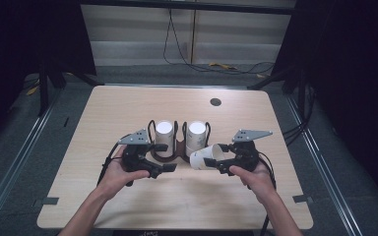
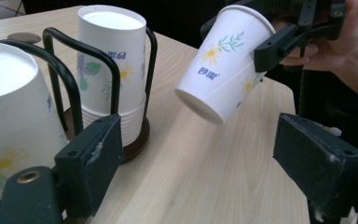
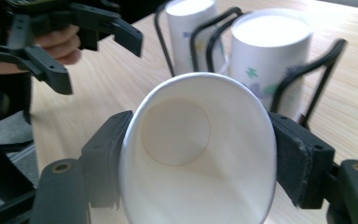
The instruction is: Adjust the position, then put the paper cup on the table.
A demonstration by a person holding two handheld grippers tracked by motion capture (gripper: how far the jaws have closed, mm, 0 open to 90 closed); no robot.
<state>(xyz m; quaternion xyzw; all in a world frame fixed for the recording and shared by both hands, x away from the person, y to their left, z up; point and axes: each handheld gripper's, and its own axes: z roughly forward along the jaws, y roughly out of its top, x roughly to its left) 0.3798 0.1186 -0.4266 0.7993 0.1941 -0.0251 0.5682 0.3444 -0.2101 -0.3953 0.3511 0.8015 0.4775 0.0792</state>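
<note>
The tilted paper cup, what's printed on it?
White paper cup with yellow flowers and green leaves; clearest in the left gripper view.

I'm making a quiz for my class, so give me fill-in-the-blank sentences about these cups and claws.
1. The right claw is shut on a paper ____.
2. That paper cup is printed with ____.
3. The black wire rack holds ____ cup stacks.
4. The left claw stands ____, holding nothing.

Missing words: cup; flowers; two; open

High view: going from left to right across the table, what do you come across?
Left gripper → left stack of upturned cups in the wire rack → right stack → tilted paper cup → right gripper, clamped on that cup.
</note>
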